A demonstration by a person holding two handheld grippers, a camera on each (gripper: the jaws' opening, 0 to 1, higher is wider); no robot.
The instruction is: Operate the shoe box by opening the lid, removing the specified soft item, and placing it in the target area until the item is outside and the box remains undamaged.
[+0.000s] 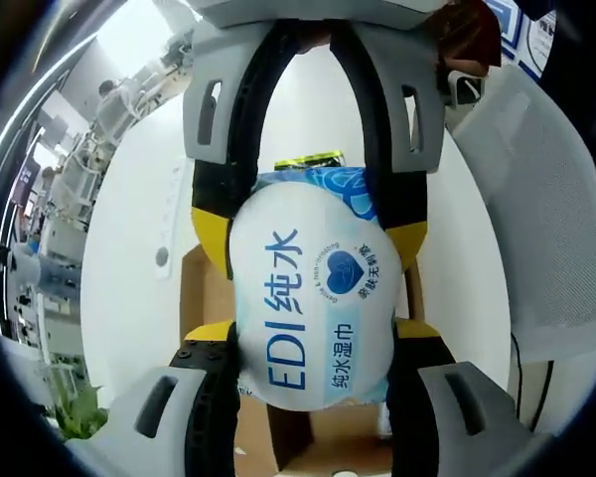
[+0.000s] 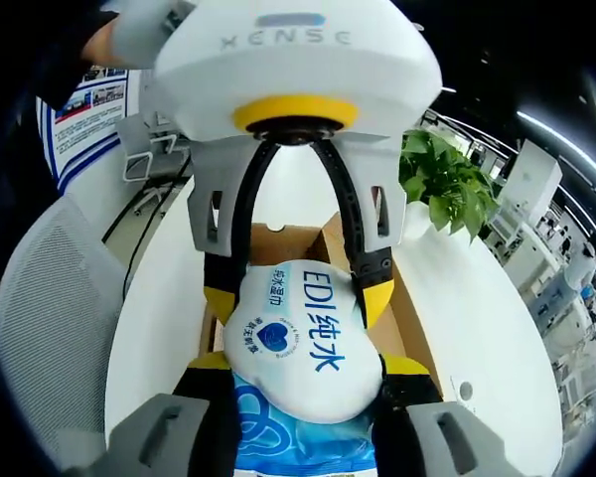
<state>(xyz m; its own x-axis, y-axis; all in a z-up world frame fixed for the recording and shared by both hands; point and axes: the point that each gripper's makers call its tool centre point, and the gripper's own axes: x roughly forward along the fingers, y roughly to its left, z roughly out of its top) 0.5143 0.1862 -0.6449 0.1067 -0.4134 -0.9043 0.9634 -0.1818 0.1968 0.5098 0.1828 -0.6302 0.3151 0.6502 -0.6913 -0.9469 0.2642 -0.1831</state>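
Both hand-held grippers, left [image 1: 313, 383] and right [image 2: 303, 383], clamp the wipes pack [image 1: 313, 298] from opposite ends above the shoe box [image 2: 417, 318].

Beneath me lies a white glossy worktop [image 2: 497, 328], a grey mesh office chair [image 2: 50, 298] beside it, a leafy green potted plant [image 2: 447, 184], and, perhaps, rows of desks [image 1: 65, 189] beyond.

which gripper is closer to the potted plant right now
Cannot tell: both grippers clamp the same wet wipes pack from opposite ends. The left gripper faces the right gripper, with the plant off to one side.
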